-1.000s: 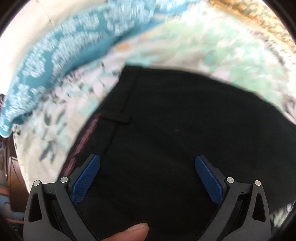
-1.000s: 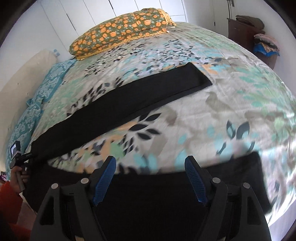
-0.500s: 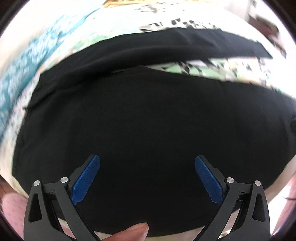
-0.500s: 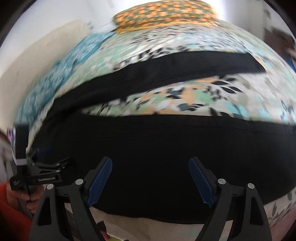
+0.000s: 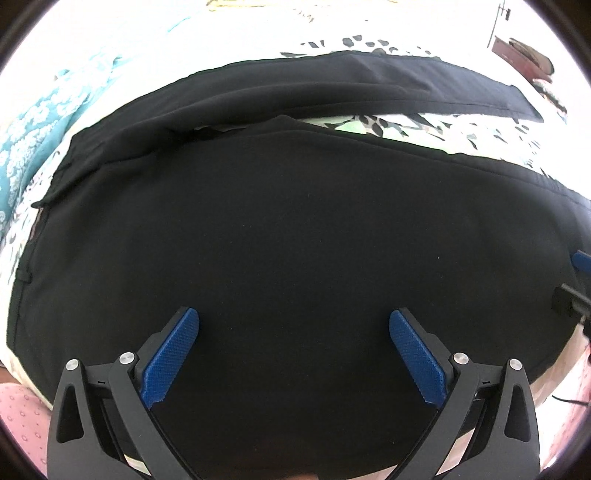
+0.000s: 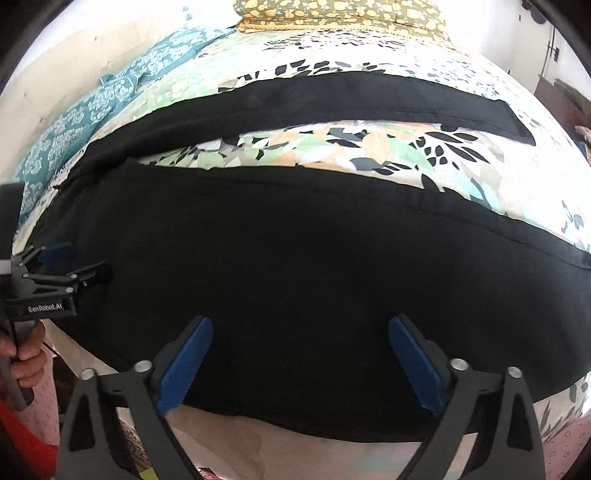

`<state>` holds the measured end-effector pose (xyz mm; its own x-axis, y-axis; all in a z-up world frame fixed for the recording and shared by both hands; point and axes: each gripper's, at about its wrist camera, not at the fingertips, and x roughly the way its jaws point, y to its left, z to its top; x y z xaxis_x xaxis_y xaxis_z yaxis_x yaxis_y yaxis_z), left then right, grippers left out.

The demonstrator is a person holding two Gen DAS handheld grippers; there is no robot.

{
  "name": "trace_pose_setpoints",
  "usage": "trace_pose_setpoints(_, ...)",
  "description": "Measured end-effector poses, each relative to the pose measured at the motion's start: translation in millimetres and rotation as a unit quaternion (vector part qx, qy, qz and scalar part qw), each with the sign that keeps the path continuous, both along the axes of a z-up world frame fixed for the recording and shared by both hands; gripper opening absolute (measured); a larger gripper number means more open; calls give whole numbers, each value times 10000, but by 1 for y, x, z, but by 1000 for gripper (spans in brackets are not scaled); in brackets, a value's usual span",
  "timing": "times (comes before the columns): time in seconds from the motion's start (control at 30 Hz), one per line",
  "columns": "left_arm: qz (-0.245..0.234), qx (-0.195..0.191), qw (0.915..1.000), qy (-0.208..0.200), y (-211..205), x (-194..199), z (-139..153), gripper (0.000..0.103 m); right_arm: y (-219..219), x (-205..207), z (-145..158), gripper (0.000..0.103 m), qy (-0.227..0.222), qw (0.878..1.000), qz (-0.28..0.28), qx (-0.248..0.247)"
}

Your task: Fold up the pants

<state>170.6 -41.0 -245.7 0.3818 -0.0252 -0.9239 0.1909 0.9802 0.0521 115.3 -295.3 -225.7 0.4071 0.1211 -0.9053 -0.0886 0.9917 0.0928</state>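
Left gripper (image 5: 293, 350) is wide open, holding nothing, over one pair of black pants (image 5: 295, 229) spread on the flowery bed (image 6: 369, 151). Right gripper (image 6: 299, 363) is wide open too, above the near leg. Two legs stretch ahead; one yellow pillow (image 6: 340, 14) lies far beyond.

On my feeds the pants (image 6: 280, 266) are plain black, with no print I can make out. Under them I see the bed sheet (image 6: 373, 151), white with leaves in green, peach, pale blue and black. At the head lies a pillow (image 6: 340, 13), olive green with orange-yellow flowers. Along the side I see a teal cloth (image 6: 92, 110) with a white damask figure. My right tool (image 6: 299, 360) and left tool (image 5: 293, 354) are black, their pads (image 6: 184, 365) blue.
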Motion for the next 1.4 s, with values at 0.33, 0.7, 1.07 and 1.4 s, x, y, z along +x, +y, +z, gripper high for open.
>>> trace_pose_setpoints(0.33,-12,-3,10000,26,0,-1,-1,103,7,0,-4,103,-64,9997,15,-223)
trace_pose_setpoints(0.7,-173,-27,9998,47,2,-4,-1,103,9,0,-5,103,-19,9996,-12,-293)
trace_pose_setpoints(1.07,-273,-40,9996,-1,1,-6,0,103,10,-2,-5,103,-51,9994,-20,-344)
trace_pose_setpoints(1.4,-219,-165,9996,5,6,-6,5,103,10,-3,-5,103,-106,9993,-25,-349)
